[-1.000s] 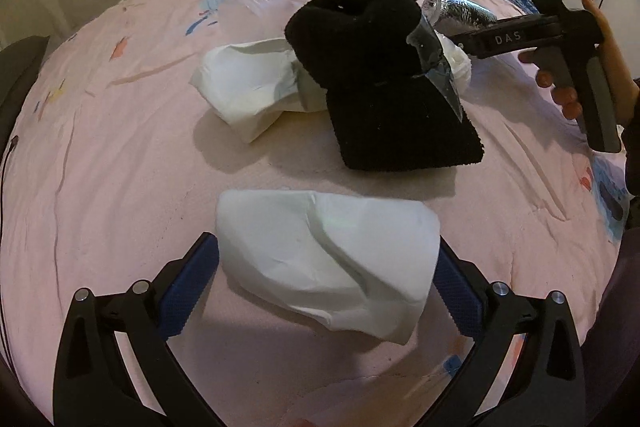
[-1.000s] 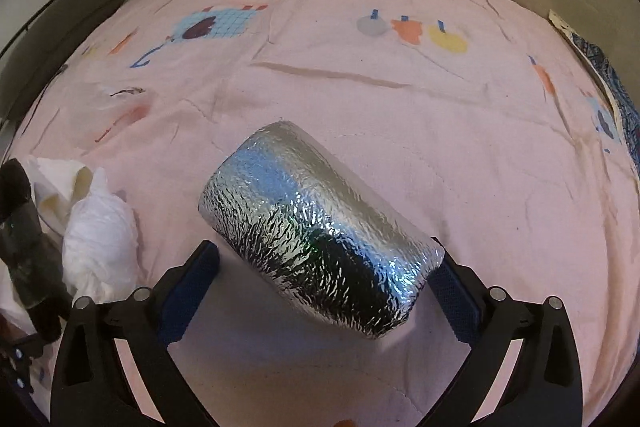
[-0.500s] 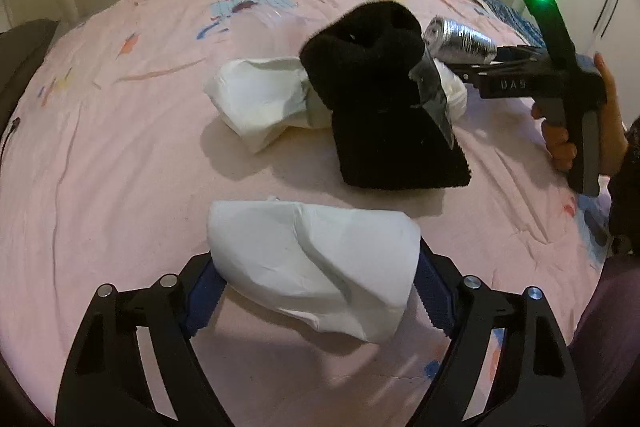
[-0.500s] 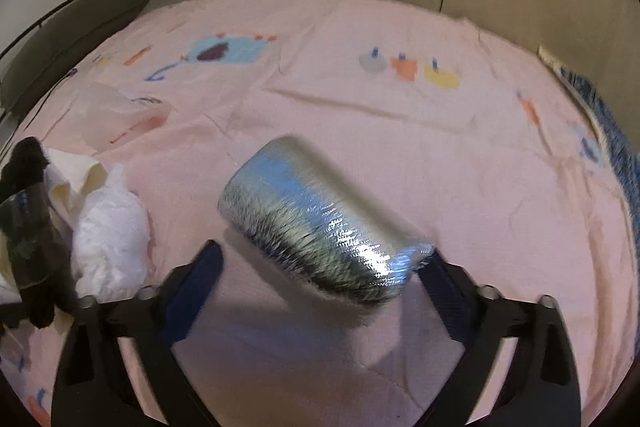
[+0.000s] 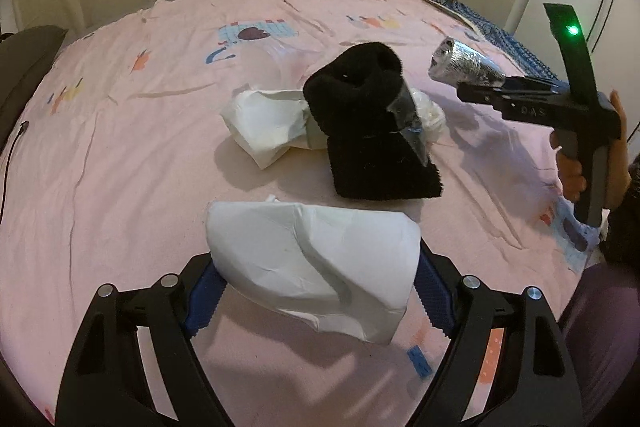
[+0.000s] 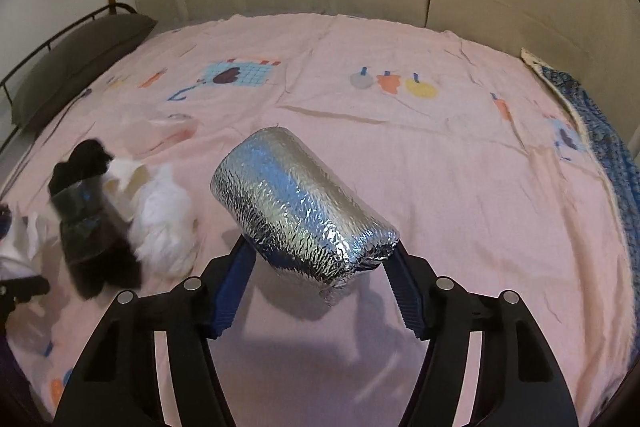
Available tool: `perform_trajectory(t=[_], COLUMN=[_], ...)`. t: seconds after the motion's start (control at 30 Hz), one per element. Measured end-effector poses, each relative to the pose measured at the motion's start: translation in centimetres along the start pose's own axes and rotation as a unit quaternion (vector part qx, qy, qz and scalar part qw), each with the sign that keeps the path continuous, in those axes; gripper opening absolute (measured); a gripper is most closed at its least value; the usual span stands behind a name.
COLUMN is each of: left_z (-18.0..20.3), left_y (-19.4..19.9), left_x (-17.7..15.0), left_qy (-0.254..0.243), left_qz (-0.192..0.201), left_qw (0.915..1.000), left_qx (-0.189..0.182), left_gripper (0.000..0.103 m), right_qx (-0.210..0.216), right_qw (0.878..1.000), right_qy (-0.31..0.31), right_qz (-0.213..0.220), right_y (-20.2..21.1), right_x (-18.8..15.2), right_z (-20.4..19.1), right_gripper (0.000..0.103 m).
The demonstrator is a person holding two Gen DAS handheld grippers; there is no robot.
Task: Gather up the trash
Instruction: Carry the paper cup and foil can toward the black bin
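Observation:
My left gripper [image 5: 316, 287] is shut on a crumpled white paper wad [image 5: 312, 263] and holds it above the pink bedsheet [image 5: 140, 155]. My right gripper [image 6: 320, 287] is shut on a silver foil roll [image 6: 304, 211], lifted off the bed; it also shows in the left wrist view [image 5: 464, 67]. A second white paper wad [image 5: 264, 125], a black knitted cloth [image 5: 368, 123] with clear plastic on it, and a white tissue clump [image 6: 164, 223] lie on the bed.
A dark pillow [image 6: 80, 63] lies at the bed's left end. A blue patterned blanket [image 6: 592, 131] runs along the right edge. A clear plastic bag [image 5: 280, 61] lies behind the black cloth. A beige wall stands behind the bed.
Both grippers have risen off the bed with their loads. The foil roll left the sheet and hangs in the air. The left jaws closed tighter on the paper wad.

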State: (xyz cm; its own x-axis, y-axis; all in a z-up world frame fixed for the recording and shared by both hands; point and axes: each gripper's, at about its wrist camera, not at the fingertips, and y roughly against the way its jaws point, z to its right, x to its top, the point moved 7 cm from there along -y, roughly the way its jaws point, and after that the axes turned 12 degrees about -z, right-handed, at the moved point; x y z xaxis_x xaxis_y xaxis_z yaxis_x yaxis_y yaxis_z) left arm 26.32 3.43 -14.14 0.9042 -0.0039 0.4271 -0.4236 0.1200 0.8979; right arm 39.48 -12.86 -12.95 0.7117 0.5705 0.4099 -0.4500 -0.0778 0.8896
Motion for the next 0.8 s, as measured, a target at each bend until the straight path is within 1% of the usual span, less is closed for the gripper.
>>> perform_trajectory(t=[0.17, 0.33, 0.4, 0.57, 0.63, 0.7, 0.8], left_z=[0.7, 1.5, 1.7, 2.3, 2.4, 2.6, 2.7], left_y=[0.5, 1.8, 2.3, 3.5, 4.1, 4.6, 5.2], left_x=[-0.6, -1.3, -1.9, -3.0, -3.6, -4.3, -5.1], left_qy=[-0.006, -0.007, 0.001, 0.009, 0.015, 0.022, 0.025], left_qz=[0.006, 0.019, 0.025, 0.037, 0.043, 0.045, 0.05], left_qw=[1.0, 0.9998, 0.9996, 0.9992, 0.9988, 0.9983, 0.9979], left_qx=[0.001, -0.004, -0.011, -0.014, -0.018, -0.031, -0.033], left_gripper=[0.081, 0.081, 0.081, 0.081, 0.081, 0.081, 0.081], right_qx=[-0.009, 0.014, 0.022, 0.04, 0.043, 0.041, 0.044], right_qw=[1.0, 0.999, 0.999, 0.996, 0.996, 0.995, 0.995], right_qy=[-0.006, -0.024, -0.028, -0.035, -0.035, -0.032, -0.03], right_qz=[-0.003, 0.019, 0.035, 0.069, 0.076, 0.079, 0.08], right_y=[2.3, 6.1, 8.0, 12.2, 13.4, 14.4, 15.4], right_x=[-2.0, -3.4, -3.9, -5.2, -5.8, -6.6, -7.8], right_z=[-0.5, -1.1, -1.7, -3.5, -4.2, -4.8, -5.6], right_gripper=[0.058, 0.055, 0.055, 0.054, 0.054, 0.054, 0.054])
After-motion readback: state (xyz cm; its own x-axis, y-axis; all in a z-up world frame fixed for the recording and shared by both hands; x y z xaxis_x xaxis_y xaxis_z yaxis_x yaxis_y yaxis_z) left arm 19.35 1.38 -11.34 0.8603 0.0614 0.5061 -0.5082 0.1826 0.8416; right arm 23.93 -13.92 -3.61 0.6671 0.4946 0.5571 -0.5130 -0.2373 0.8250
